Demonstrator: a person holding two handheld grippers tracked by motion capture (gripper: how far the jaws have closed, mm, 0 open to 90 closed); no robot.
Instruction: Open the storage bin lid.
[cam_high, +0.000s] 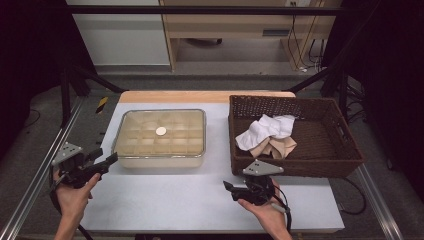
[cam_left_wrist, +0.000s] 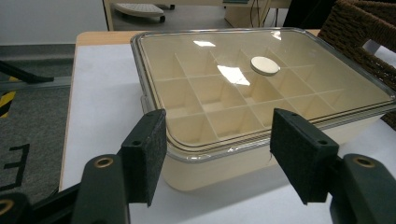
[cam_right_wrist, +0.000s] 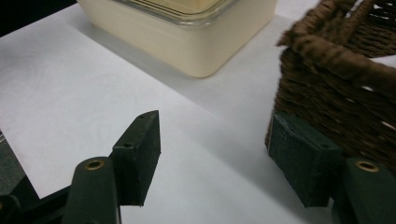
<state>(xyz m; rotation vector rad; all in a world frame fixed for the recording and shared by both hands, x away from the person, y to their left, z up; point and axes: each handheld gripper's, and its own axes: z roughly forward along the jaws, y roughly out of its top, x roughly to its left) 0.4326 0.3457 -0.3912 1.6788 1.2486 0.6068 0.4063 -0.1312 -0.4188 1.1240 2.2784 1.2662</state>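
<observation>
Lidded box (cam_high: 160, 137), wicker basket (cam_high: 320, 145); no legible writing.

The surface (cam_high: 165, 195) was white, with a light wood strip (cam_high: 205, 96) along its far edge. On it sat a cream box (cam_high: 160, 159) with a see-through lid (cam_left_wrist: 261, 88), and a grid of little squares showed through the lid. A small round white knob (cam_high: 160, 131) sat on top. The basket (cam_high: 345, 150) was dark brown and woven all over. Inside it lay a white cloth (cam_high: 267, 129) and a pale peach cloth (cam_high: 280, 147). Each hand-held gripper was black, the left hand-held gripper (cam_high: 107, 161) and the right hand-held gripper (cam_high: 229, 187), and each had a grey plate on top. The floor (cam_high: 35, 145) was grey, with a bit of yellow and black striped tape (cam_high: 101, 104).
</observation>
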